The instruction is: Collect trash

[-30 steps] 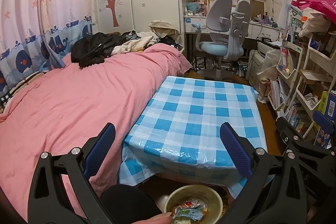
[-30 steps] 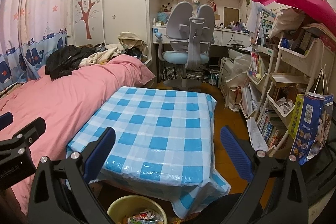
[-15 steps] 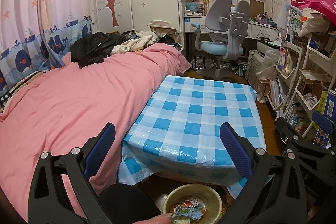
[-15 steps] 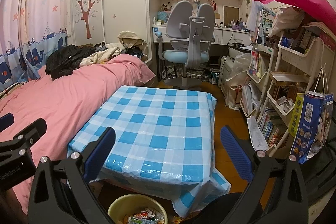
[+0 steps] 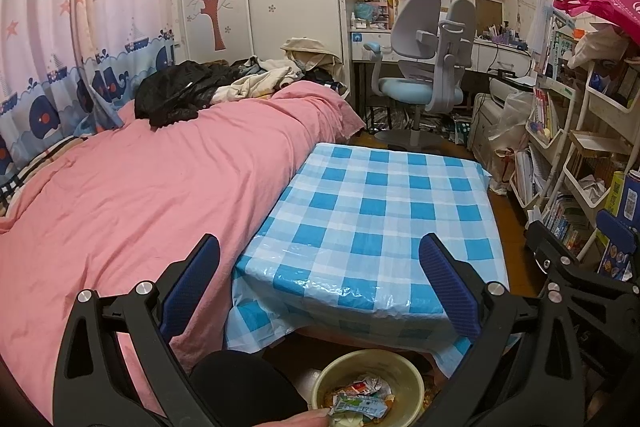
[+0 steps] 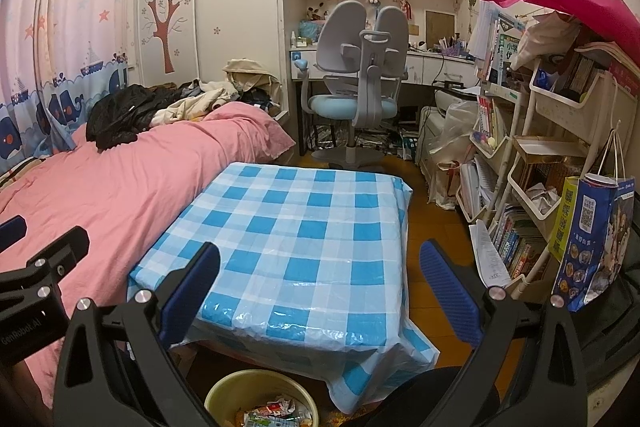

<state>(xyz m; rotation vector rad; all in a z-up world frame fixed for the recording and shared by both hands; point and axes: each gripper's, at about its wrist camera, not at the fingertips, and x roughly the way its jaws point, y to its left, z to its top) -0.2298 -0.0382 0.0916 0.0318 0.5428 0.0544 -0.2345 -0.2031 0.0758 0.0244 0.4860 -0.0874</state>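
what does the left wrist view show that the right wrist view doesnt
Only the left wrist view shows a fingertip at the bottom edge by the bin, and the right gripper's frame at its right side.

Only the right wrist view shows the blue paper bag hanging on the white rack, and the left gripper's frame at its left side.

Both show the checked table, the pink bed, the grey desk chair and the yellow bin holding wrappers. Each view's own gripper is open and empty.

Pink bed (image 5: 140,187) with heaped clothes (image 5: 224,87), checked table (image 5: 380,219), desk chair (image 6: 360,83), cluttered shelves (image 6: 540,155)
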